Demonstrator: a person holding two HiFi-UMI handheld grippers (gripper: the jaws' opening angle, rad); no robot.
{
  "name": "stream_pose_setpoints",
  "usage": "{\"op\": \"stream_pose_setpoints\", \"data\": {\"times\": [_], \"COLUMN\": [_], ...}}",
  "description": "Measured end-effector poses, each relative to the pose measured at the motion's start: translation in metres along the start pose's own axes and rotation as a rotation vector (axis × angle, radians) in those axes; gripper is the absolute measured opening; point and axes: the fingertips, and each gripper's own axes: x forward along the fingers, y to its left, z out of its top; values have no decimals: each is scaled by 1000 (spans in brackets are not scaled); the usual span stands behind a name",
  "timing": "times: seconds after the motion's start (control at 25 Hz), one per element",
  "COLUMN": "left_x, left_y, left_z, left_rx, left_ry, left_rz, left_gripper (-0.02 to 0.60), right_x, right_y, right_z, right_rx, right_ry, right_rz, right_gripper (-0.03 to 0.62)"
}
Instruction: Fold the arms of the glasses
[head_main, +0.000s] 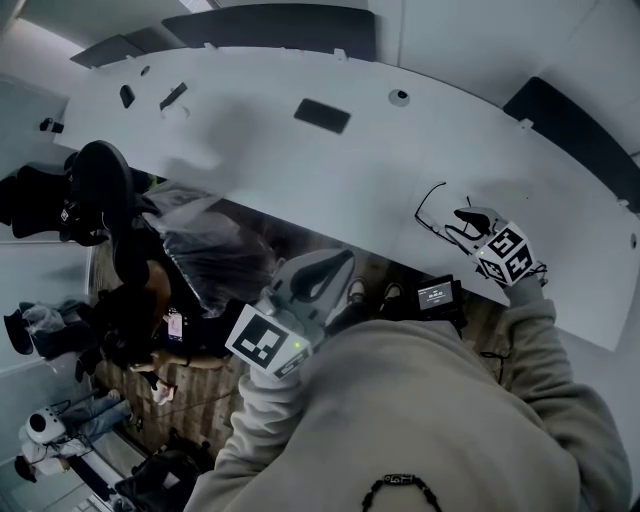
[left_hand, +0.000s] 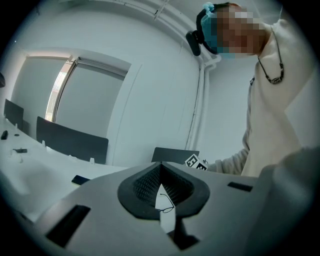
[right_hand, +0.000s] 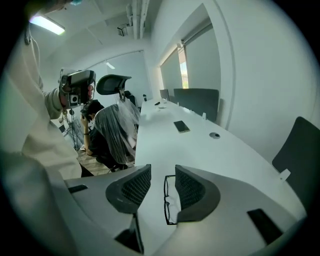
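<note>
Thin black-framed glasses (head_main: 432, 210) lie on the white table (head_main: 300, 170) near its front edge, at the right. My right gripper (head_main: 462, 218) sits low over them with its jaws open. In the right gripper view the glasses (right_hand: 169, 200) rest flat between the two jaws, close beside the right pad (right_hand: 192, 192), and neither pad presses on them. The right gripper (right_hand: 162, 175) holds nothing. My left gripper (head_main: 343, 260) hovers off the table's edge by my chest, shut and empty. In the left gripper view its jaws (left_hand: 160, 167) are together, and the glasses (left_hand: 167, 206) show small through the gap below.
A dark phone (head_main: 322, 115) and a round cable port (head_main: 400, 97) lie further back on the table, with small black items (head_main: 172, 96) at the far left. A plastic-covered chair (head_main: 195, 235) and a black office chair (head_main: 100, 190) stand below the table edge, near people.
</note>
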Motion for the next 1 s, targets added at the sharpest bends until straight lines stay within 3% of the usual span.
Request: {"op": "stream_pose_setpoints", "data": {"times": [0.2, 0.48, 1.0], "left_x": [-11, -30, -56], "left_y": [12, 28, 40], "left_z": [-5, -12, -25], "left_rx": [-13, -38, -73], "left_ry": [10, 11, 17], "left_rz": [51, 114, 168], "left_gripper": [5, 5, 5], "right_x": [36, 79, 115], "right_y": [-8, 4, -2], "right_z": [-35, -85, -121], "right_rx": [-71, -253, -253], "right_ry": [143, 368, 526], "right_rz": [10, 93, 105], "right_gripper": [154, 160, 158]}}
